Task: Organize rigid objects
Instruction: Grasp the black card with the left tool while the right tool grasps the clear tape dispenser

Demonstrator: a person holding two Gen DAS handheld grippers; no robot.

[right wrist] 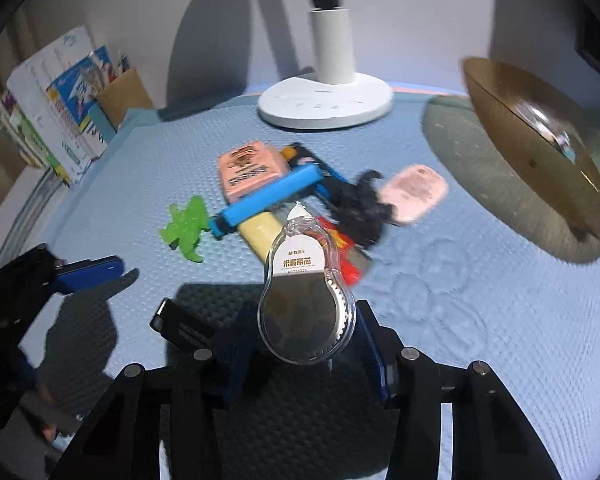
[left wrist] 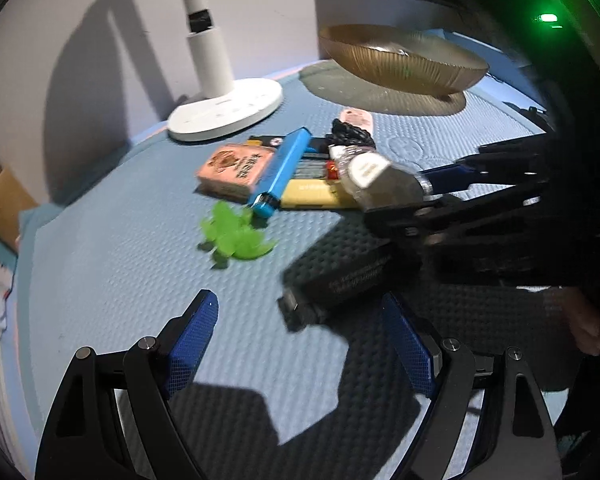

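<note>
My right gripper (right wrist: 304, 346) is shut on a clear, pear-shaped correction tape refill (right wrist: 306, 300) and holds it above the blue mat (right wrist: 460, 320). In the left wrist view the refill (left wrist: 374, 178) hangs over the pile in the right gripper (left wrist: 414, 196). The pile holds a pink box (left wrist: 236, 170), a blue tube (left wrist: 282, 170), a yellow bar (left wrist: 312, 194), a black cord bundle (left wrist: 350, 134) and a pink tag (right wrist: 414, 192). A green toy (left wrist: 236, 234) lies in front. My left gripper (left wrist: 300, 342) is open, with a black oblong object (left wrist: 340, 280) just ahead of its fingers.
An amber ribbed glass bowl (left wrist: 404, 60) stands at the back right of the mat. A white lamp base (left wrist: 226, 110) with its post stands at the back, against the wall. Books and a cardboard holder (right wrist: 60, 108) line the left edge. A hand (left wrist: 592, 324) shows at the right.
</note>
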